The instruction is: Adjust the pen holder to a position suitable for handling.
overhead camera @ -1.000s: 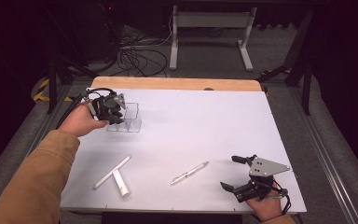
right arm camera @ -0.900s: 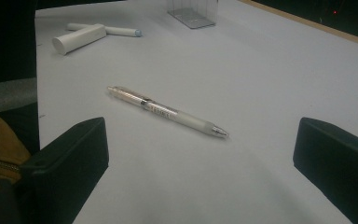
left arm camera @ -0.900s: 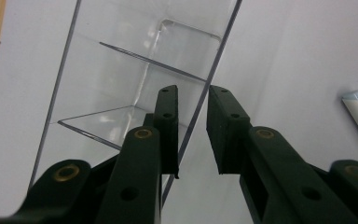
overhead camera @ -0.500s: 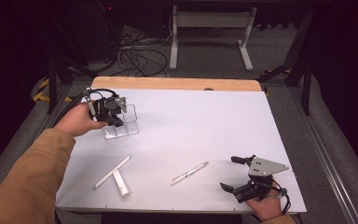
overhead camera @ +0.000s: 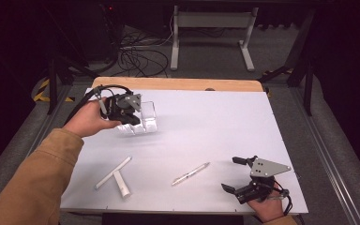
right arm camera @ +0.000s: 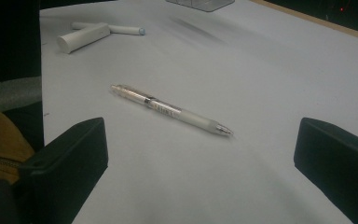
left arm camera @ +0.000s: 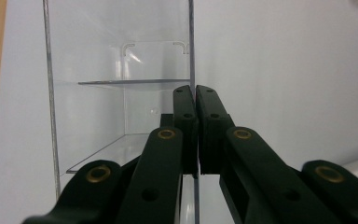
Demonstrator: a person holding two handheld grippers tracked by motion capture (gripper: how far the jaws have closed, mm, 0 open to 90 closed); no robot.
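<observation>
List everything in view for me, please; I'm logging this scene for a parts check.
Clear plastic organiser: one, transparent, far left of the table, one wall pinched by the left hand-held gripper.
Pen: one, white and clear, near middle, lying flat.
White tubes: two, white, near left, touching in a T.
Table: one, white top with a wooden far edge.
Left hand-held gripper: one, black, shut on the organiser wall.
Right hand-held gripper: one, black, near right, jaws open, pointing at the pen.
Sleeve: one, tan, bottom left.

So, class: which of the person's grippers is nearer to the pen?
Right. The right gripper sits open just beside the pen, while the left gripper is across the table, clamped on the clear organizer.
</observation>
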